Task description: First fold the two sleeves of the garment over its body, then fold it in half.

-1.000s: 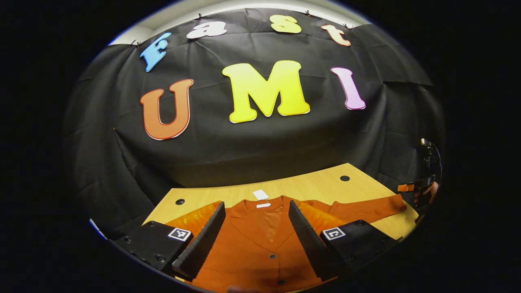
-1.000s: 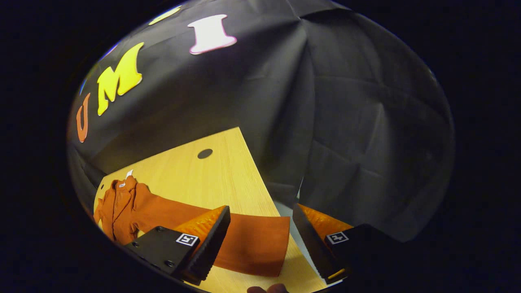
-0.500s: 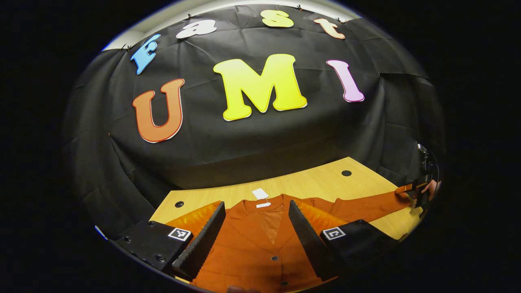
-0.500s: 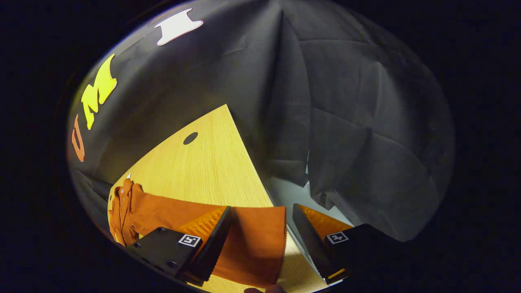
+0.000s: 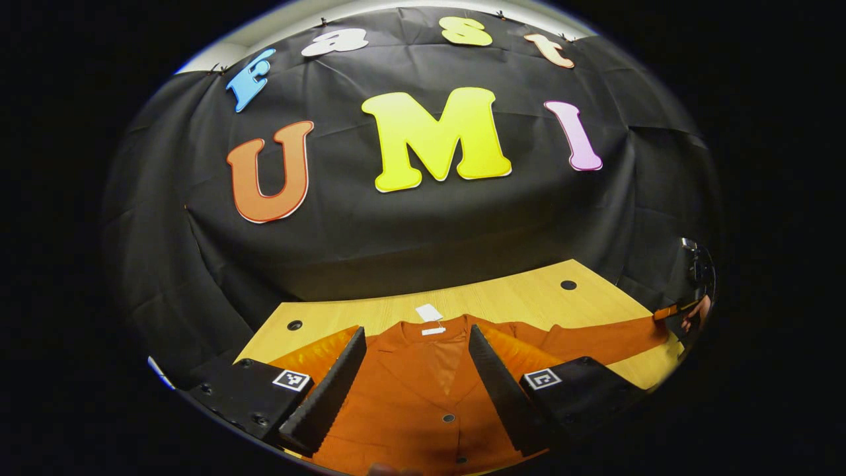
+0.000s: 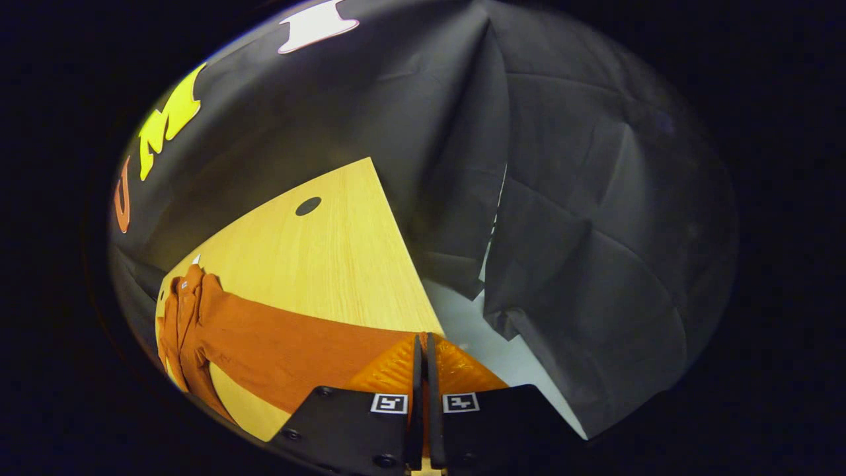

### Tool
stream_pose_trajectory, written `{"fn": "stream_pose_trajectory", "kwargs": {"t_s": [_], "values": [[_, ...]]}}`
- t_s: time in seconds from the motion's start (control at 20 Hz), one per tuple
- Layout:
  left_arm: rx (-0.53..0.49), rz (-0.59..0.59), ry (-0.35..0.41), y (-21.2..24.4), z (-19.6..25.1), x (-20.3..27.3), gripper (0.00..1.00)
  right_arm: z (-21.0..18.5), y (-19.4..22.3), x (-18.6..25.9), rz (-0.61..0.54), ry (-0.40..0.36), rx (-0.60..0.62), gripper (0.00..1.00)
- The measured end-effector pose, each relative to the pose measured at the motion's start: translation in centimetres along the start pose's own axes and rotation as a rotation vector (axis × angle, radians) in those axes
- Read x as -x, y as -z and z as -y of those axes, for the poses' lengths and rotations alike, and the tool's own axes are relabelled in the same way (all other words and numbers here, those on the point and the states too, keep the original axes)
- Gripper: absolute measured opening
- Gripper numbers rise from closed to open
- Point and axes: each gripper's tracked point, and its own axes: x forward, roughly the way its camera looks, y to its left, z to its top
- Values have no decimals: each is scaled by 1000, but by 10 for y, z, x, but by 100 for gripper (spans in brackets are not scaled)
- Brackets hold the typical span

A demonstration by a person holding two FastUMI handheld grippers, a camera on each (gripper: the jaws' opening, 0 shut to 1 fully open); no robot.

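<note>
Wooden table (image 5: 522, 301), black cloth wall behind. Rust-orange jacket (image 5: 423, 390) lying flat on the table, collar toward the wall. Left gripper (image 5: 416, 377): jaws spread wide, over the jacket's chest. Right gripper (image 6: 421, 370): jaws pressed together, pinching the cuff of the jacket's sleeve (image 6: 291, 344) at the table's edge.

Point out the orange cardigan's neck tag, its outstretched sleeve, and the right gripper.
Neck tag (image 5: 428, 312), left gripper view: tag's middle.
Outstretched sleeve (image 6: 284, 347), right gripper view: mid-length.
Right gripper (image 6: 421, 350), right gripper view: between its closed fingertips.
</note>
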Motion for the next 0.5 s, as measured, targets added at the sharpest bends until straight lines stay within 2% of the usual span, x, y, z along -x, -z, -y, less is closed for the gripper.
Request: {"fn": "stream_pose_trajectory", "kwargs": {"t_s": [0.15, 0.35, 0.5], "values": [[16, 21, -12, 0, -12, 7, 100, -24, -24, 33, 77, -36, -37, 5], [74, 45, -15, 6, -36, 17, 100, -85, -73, 111, 224, -110, -43, 5], [101, 79, -15, 7, -57, 23, 100, -134, -92, 154, 277, -162, -75, 5]]}}
